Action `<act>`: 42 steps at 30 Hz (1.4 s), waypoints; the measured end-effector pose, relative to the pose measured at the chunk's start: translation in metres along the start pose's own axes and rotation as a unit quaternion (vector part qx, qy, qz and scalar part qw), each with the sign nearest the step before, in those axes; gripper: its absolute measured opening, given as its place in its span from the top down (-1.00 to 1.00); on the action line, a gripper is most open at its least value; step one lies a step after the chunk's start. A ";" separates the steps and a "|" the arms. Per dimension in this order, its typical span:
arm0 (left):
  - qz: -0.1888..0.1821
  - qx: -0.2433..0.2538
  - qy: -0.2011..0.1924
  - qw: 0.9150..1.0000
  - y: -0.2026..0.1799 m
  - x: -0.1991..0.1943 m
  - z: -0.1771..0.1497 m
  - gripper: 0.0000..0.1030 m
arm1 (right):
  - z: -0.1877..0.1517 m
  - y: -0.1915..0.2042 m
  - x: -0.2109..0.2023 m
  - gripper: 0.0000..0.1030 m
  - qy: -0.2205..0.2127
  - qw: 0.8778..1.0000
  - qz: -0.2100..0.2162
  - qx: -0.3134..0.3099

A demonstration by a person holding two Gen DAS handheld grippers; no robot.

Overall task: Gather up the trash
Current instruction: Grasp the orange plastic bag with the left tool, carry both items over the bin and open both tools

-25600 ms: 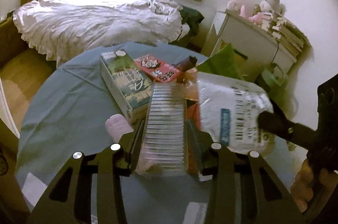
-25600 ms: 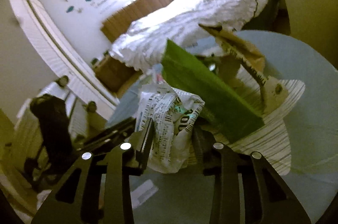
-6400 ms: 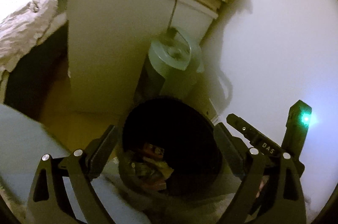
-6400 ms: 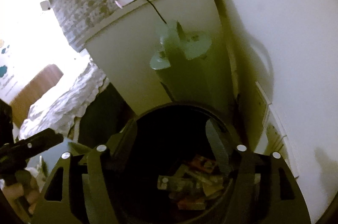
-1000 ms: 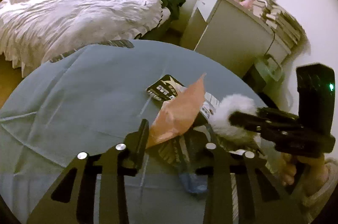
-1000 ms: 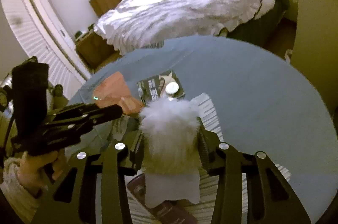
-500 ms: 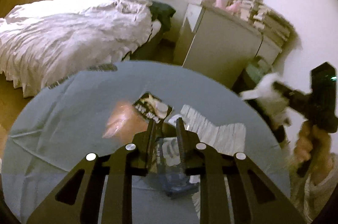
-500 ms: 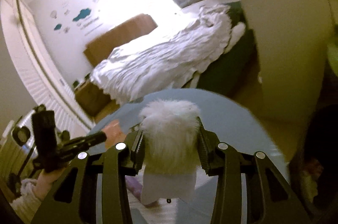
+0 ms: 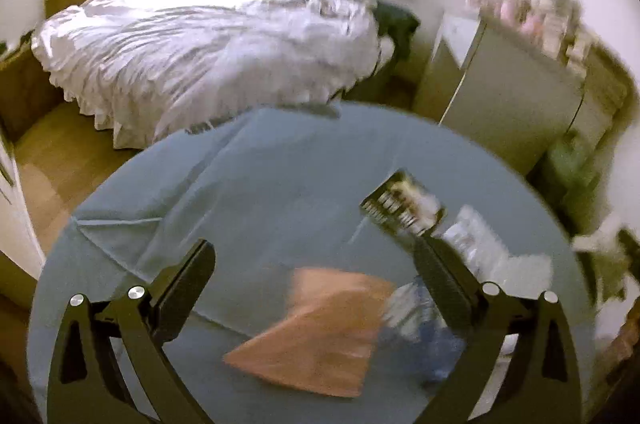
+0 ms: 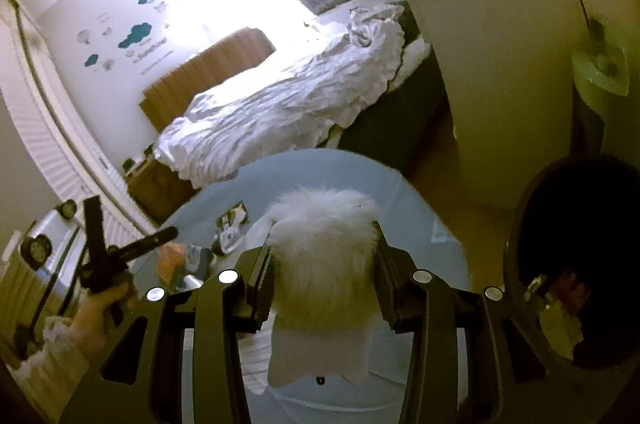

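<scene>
My left gripper is open and empty above the round blue table. An orange packet lies on the table just below its fingers. A dark printed packet, a white striped wrapper and a blue-white wrapper lie to the right. My right gripper is shut on a white fluffy piece and holds it above the table's edge. The black trash bin, with litter inside, stands low at the right.
A bed with white bedding lies beyond the table. A pale cabinet stands behind the bin, with a green fan beside it. The left gripper also shows at the left of the right wrist view.
My left gripper has opened wide and shifted left; the orange packet now lies between its fingers. My right gripper has swung right with the fluffy piece, bringing the bin into view.
</scene>
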State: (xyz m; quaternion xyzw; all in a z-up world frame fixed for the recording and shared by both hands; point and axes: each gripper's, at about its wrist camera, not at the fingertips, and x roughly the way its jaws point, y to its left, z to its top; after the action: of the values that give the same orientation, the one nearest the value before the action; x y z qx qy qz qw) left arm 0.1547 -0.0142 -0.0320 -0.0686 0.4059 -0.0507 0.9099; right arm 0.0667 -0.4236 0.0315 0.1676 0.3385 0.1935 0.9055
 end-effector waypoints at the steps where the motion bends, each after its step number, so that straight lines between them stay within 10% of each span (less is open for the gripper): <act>1: 0.008 0.012 0.010 1.000 -0.001 0.006 0.000 -0.89 | -0.002 0.001 0.002 0.18 0.002 1.000 0.001 0.002; 8: 0.025 0.023 0.044 0.998 0.005 0.011 -0.010 -0.89 | -0.009 0.014 0.011 0.18 0.011 1.000 0.004 -0.007; 18: 0.043 0.075 0.053 0.995 -0.002 -0.019 -0.039 -0.13 | -0.012 0.020 0.028 0.18 0.023 1.000 0.015 -0.005; 30: -0.119 0.072 -0.017 0.990 -0.070 -0.072 -0.012 -0.02 | 0.012 -0.016 -0.022 0.18 -0.048 0.998 -0.028 0.004; 42: -0.302 0.149 -0.009 0.942 -0.283 -0.028 0.024 -0.03 | 0.031 -0.153 -0.087 0.19 -0.137 0.970 -0.176 0.097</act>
State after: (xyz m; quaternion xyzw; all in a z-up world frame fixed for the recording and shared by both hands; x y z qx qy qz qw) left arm 0.1439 -0.2870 0.0513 -0.0520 0.3453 -0.3824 0.8555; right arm 0.0635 -0.6019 0.0352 0.2173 0.2529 -0.0272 0.9424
